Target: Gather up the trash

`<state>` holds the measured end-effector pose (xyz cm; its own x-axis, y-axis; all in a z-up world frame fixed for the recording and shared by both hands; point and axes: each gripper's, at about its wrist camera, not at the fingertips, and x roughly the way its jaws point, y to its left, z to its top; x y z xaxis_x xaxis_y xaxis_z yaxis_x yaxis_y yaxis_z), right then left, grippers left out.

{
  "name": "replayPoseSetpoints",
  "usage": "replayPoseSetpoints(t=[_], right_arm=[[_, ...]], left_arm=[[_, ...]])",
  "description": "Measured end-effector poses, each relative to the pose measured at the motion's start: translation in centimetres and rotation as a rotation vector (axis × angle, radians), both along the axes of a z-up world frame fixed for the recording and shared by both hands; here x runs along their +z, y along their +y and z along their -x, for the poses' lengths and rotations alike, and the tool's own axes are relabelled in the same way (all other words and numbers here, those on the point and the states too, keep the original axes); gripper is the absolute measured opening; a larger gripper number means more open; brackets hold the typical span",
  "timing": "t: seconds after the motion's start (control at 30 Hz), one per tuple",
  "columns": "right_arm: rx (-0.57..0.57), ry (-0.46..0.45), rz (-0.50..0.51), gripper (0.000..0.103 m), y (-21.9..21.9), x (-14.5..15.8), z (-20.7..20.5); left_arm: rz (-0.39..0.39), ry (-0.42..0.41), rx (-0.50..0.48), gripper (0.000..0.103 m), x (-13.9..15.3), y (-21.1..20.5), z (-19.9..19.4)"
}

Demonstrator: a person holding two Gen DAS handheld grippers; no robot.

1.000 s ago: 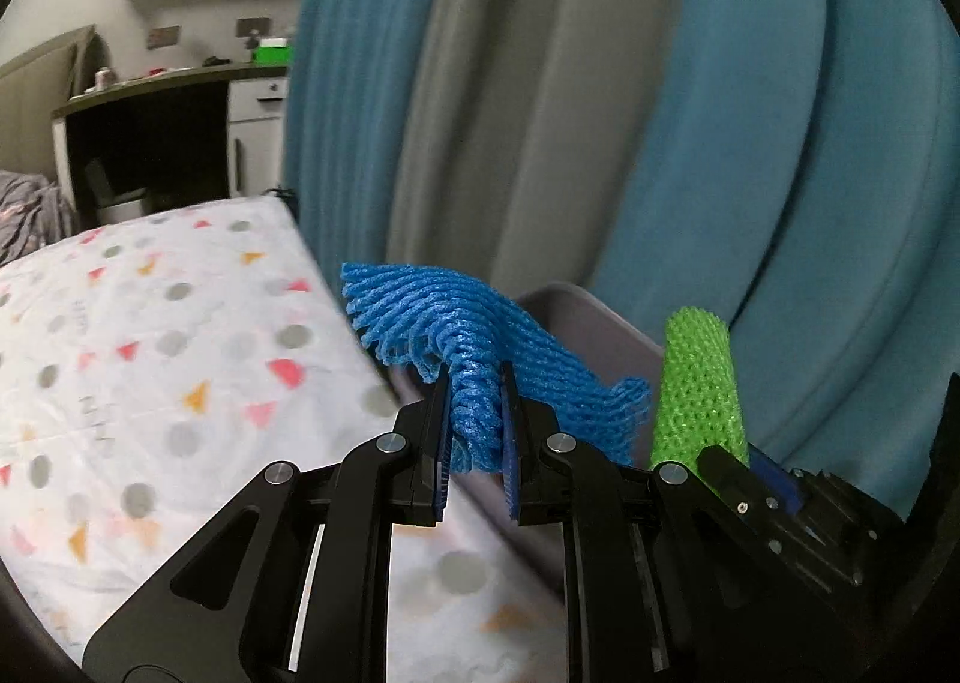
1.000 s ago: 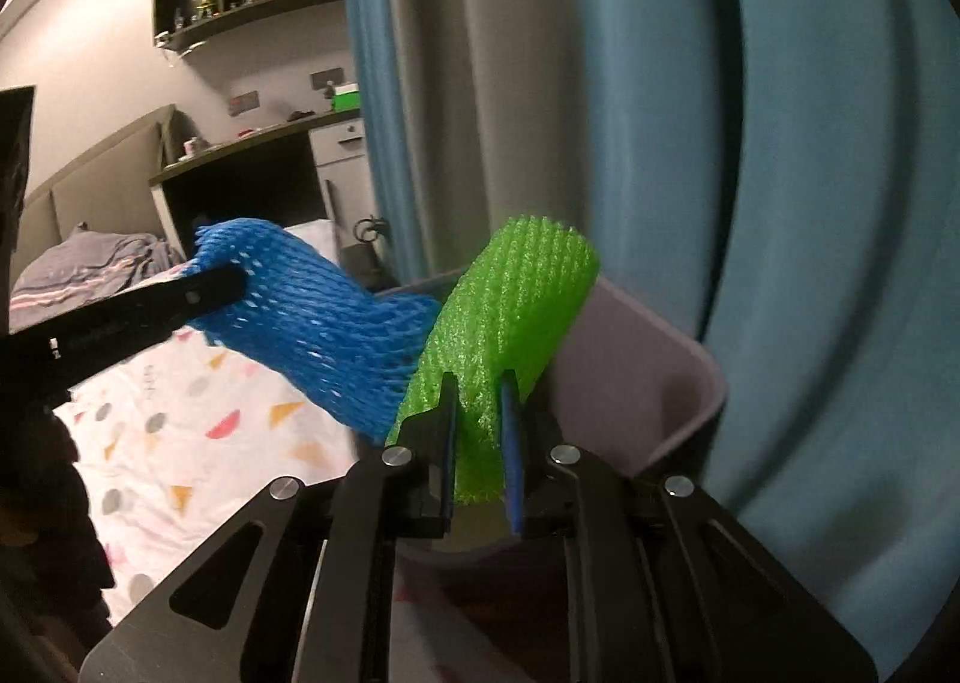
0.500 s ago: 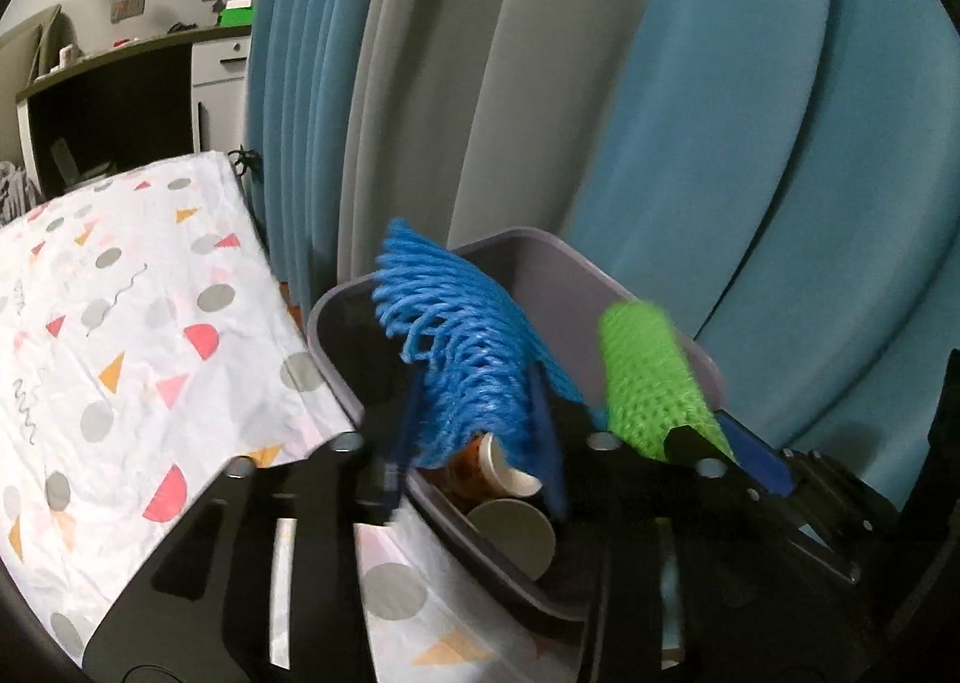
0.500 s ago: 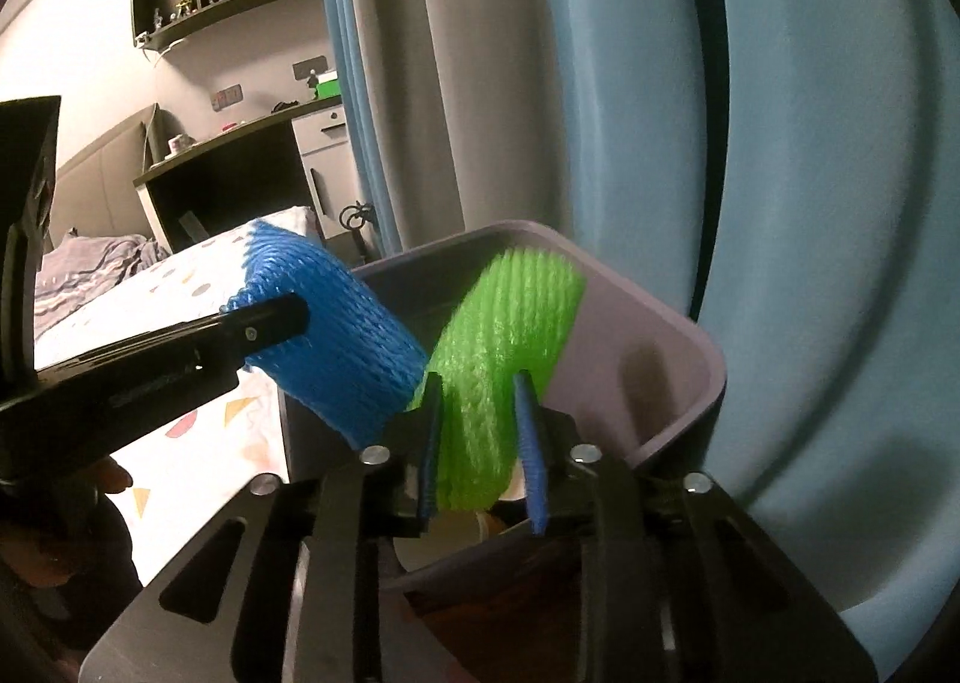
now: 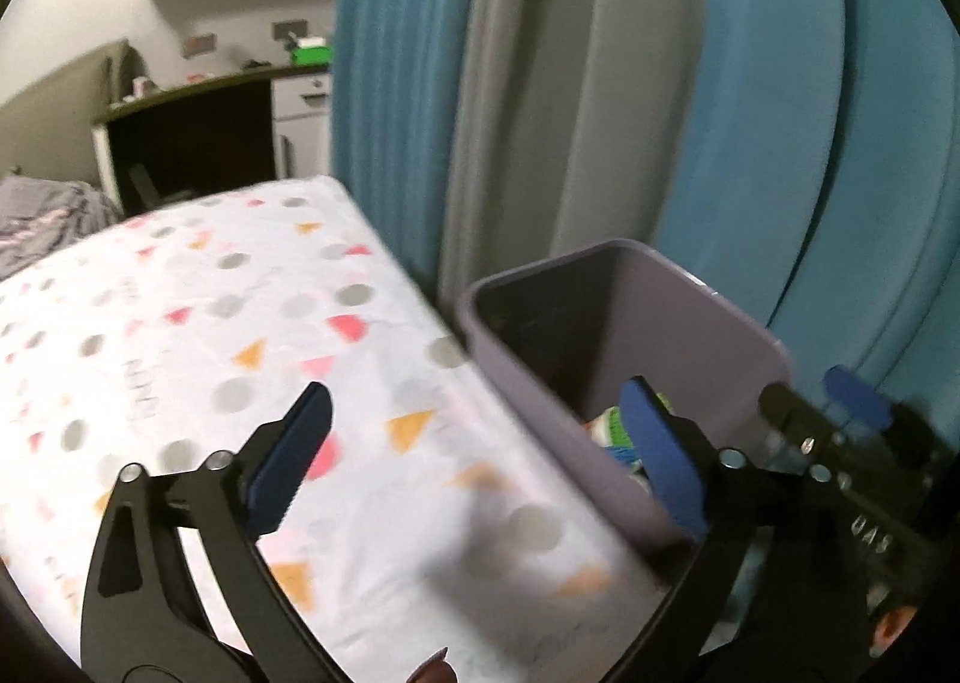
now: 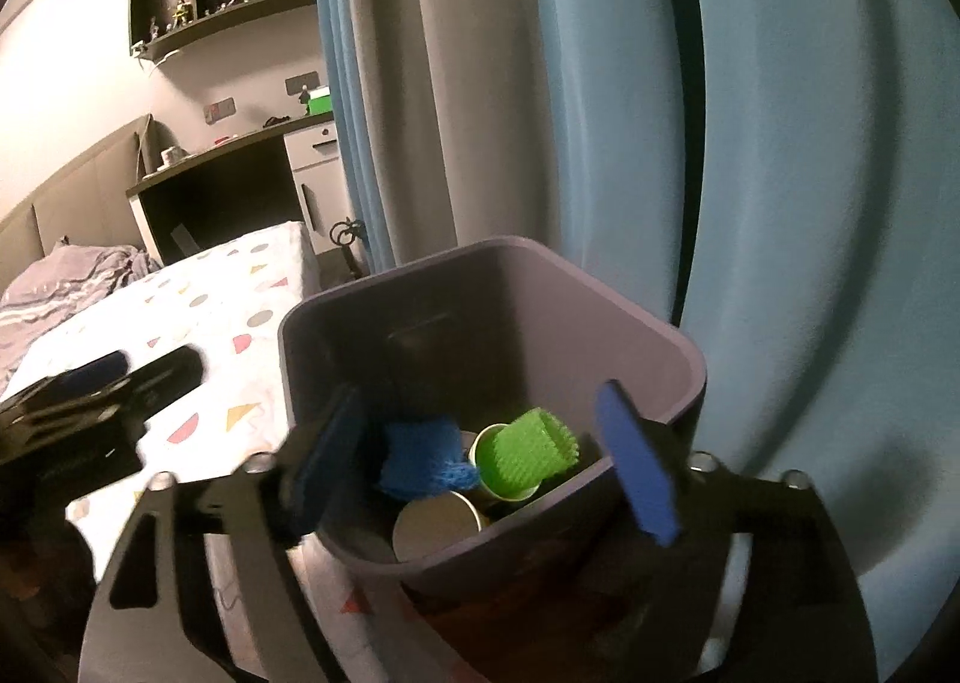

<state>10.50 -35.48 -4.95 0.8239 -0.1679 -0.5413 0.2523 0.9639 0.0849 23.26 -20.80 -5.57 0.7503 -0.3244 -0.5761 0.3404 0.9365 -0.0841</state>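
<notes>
Both nets are in the bin (image 6: 636,335): the blue net (image 6: 420,458) and green net (image 6: 537,452) lie on the cups (image 6: 435,524) inside. Your right gripper (image 6: 486,467) is opening over the bin with nothing between its jaws; your left gripper (image 5: 474,455) is opening too, empty, straddling the bin's near edge and the bed (image 5: 180,323). Lift both straight up before swinging away, so no finger hooks the rim. The curtain (image 6: 780,143) hangs close behind.
</notes>
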Motion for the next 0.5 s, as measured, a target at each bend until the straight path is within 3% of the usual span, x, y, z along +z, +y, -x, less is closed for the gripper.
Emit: replayPoseSetpoints(t=[0.3, 0.5], right_arm=[[0.007, -0.018, 0.072, 0.096, 4.1, 0.4, 0.5], [0.023, -0.063, 0.098, 0.096, 7.0, 1.1, 1.8]], left_arm=[[-0.063, -0.14, 0.2, 0.098, 1.6, 6.6, 5.3], [-0.049, -0.133, 0.24, 0.098, 1.7, 10.2, 8.1]])
